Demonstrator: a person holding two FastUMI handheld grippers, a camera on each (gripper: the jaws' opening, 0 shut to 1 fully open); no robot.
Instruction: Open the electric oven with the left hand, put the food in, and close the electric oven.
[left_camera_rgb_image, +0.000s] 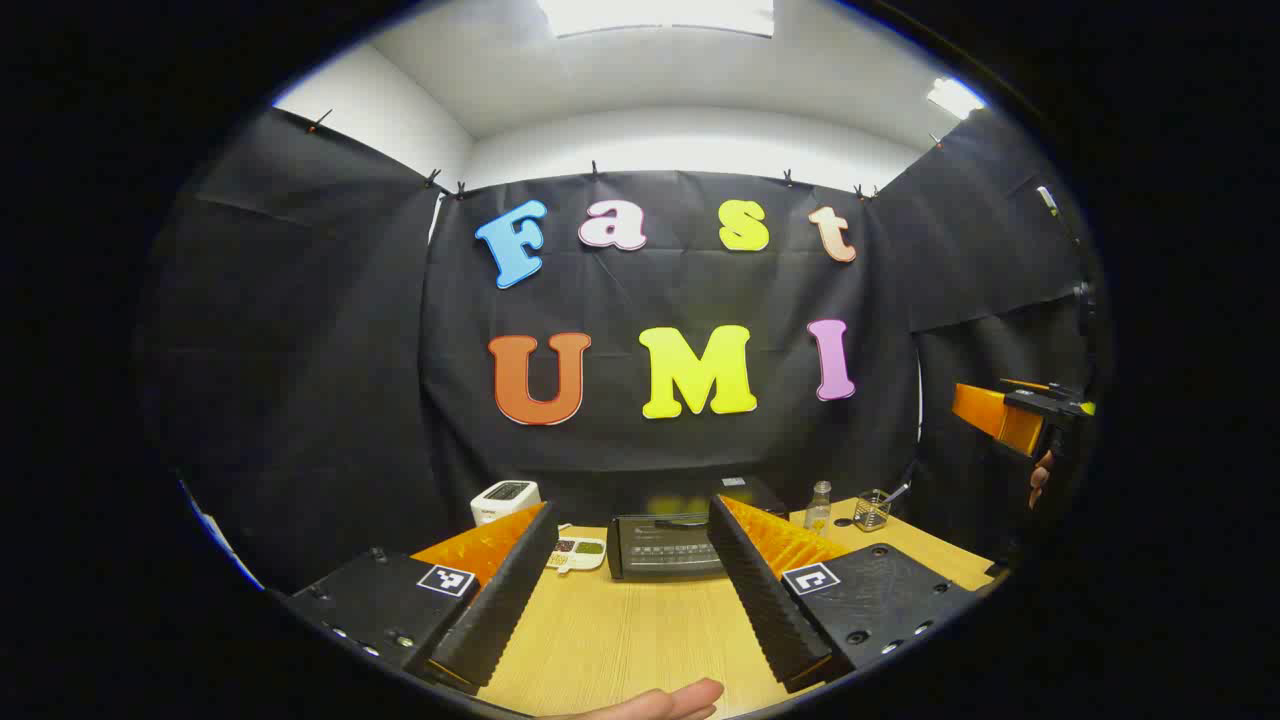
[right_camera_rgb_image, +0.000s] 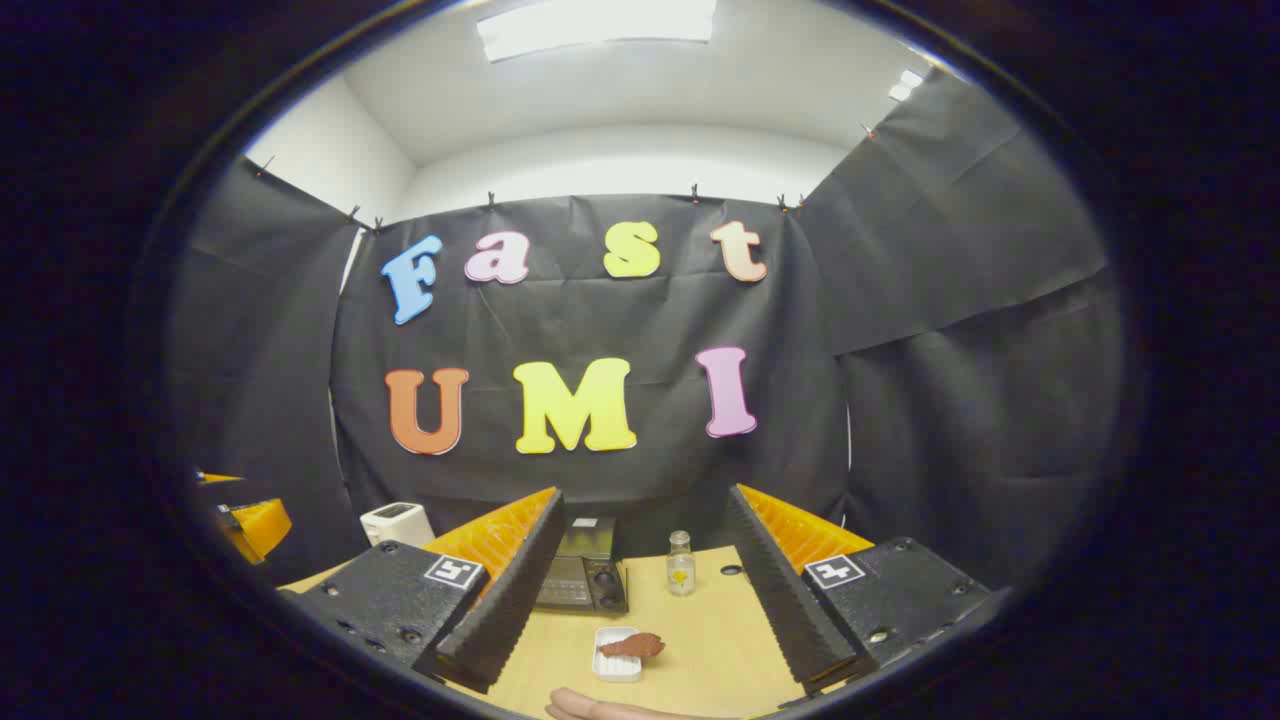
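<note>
Left gripper view: the electric oven (left_camera_rgb_image: 665, 546) sits at the far middle of the wooden worktop (left_camera_rgb_image: 620, 630), door shut, seen between the fingers of the left tool (left_camera_rgb_image: 633, 580), which stands wide with nothing in it. At the oven's 9 o'clock lies a small white dish with compartments (left_camera_rgb_image: 577, 552), and farther toward 10 o'clock a white toaster (left_camera_rgb_image: 505, 500). At the oven's 2 o'clock stand a small clear bottle (left_camera_rgb_image: 818, 505) and a glass cup with utensils (left_camera_rgb_image: 872, 510). Nothing lies between the tool and the oven door. Part of a hand (left_camera_rgb_image: 660, 702) shows at 6 o'clock. The right tool (left_camera_rgb_image: 1020, 415) hangs at 3 o'clock, well above the worktop.

In the right gripper view, the food (right_camera_rgb_image: 632, 645), a brown piece, lies on a small white tray (right_camera_rgb_image: 617, 662) at 6 o'clock, nearer than the oven (right_camera_rgb_image: 583, 575). The bottle (right_camera_rgb_image: 681, 575) stands at the oven's 3 o'clock. The right tool (right_camera_rgb_image: 640, 590) is likewise spread wide and empty. Writing on the oven's panel is too small to read.
</note>
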